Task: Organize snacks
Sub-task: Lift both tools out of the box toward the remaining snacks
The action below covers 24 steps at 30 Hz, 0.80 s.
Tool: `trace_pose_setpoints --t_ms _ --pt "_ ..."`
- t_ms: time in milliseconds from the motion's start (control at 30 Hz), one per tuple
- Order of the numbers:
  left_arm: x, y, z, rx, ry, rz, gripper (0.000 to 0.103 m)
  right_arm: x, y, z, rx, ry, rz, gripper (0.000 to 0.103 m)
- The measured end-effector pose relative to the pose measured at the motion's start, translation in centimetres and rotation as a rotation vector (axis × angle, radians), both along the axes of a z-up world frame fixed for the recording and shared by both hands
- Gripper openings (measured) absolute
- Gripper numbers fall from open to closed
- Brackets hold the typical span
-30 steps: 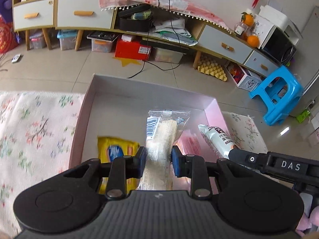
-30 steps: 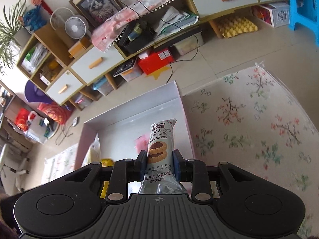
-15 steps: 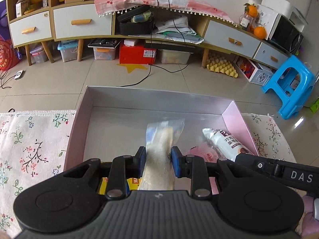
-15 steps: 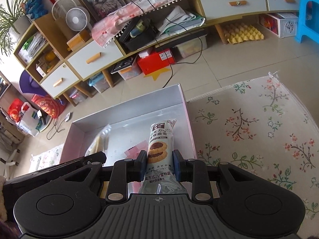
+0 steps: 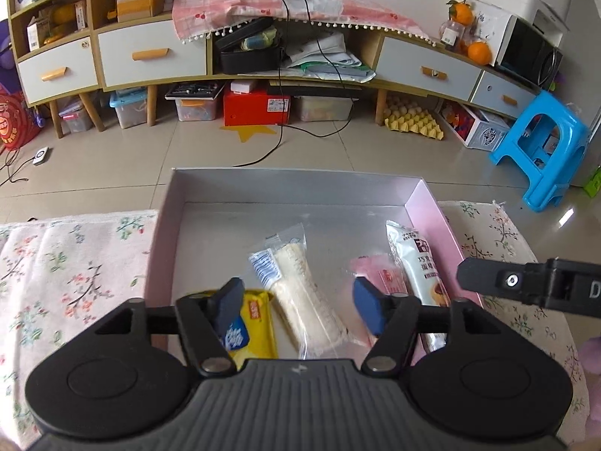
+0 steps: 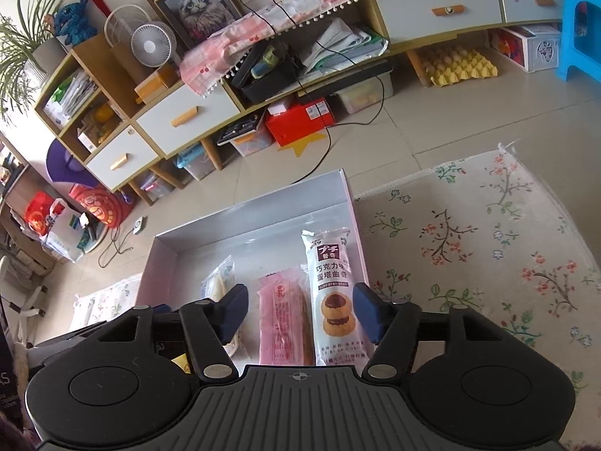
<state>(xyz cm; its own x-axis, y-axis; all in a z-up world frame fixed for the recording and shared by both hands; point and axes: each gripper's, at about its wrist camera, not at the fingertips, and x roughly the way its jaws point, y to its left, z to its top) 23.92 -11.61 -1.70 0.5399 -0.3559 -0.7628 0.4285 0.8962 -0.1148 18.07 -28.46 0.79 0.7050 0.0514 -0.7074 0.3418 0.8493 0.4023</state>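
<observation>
A floral rug (image 5: 71,263) covers the floor on the left, and a shallow box (image 5: 293,184) with a silver floor and pink right wall sits on it, its far edge out over the tiles.

Inside the box four snacks lie side by side, long ways toward the camera. Furthest left is a yellow packet (image 5: 255,323), partly hidden behind the left pad. Just right of it lies a clear-wrapped cake roll (image 5: 304,300), tilted a little, its top leaning left. Next comes a pink bar (image 5: 383,278), and against the pink wall a white cookie pack (image 5: 420,267) with tart pictures near its bottom end; the pink bar and the cookie pack touch along their sides.

The left gripper (image 5: 298,300) hangs over the near end of the box with its jaws opening; the roll lies on the box floor between the blue pads (image 5: 229,300), and neither pad presses on it. A black part of the other tool pokes in from the right edge of this view.

The right gripper (image 6: 298,308) hangs over the box's right side, its jaws opening too. The pink bar and the cookie pack lie flat below the gap, free of the pads; the right pad (image 6: 366,308) stands just beside the cookie pack's edge. More floral rug spreads to the right of the box.
</observation>
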Motion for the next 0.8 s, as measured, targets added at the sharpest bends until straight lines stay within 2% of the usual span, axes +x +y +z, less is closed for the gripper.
trace_pose_setpoints --t_ms 133,233,400,467,567,800 --pt "-1.4 0.8 1.1 0.001 -0.006 0.003 0.073 -1.4 0.3 1.2 0.001 0.002 0.004 0.071" --pt "-2.5 1.3 2.1 0.006 -0.019 0.016 0.086 -2.6 0.7 2.2 -0.007 0.005 0.007 0.08" --pt "-4.8 2.4 3.3 0.02 -0.032 0.011 0.097 -4.7 1.7 3.6 -0.027 0.012 0.025 0.081" --pt "-5.7 2.9 3.5 0.028 -0.03 0.011 0.099 -5.5 2.2 4.1 -0.037 0.015 0.033 0.082" --pt "-6.9 3.8 3.7 0.029 -0.018 0.01 0.101 -6.9 2.9 4.5 -0.051 0.017 0.041 0.09" --pt "-9.7 5.8 3.5 0.033 0.001 0.007 0.103 -10.0 4.0 4.8 -0.067 0.033 0.065 0.09"
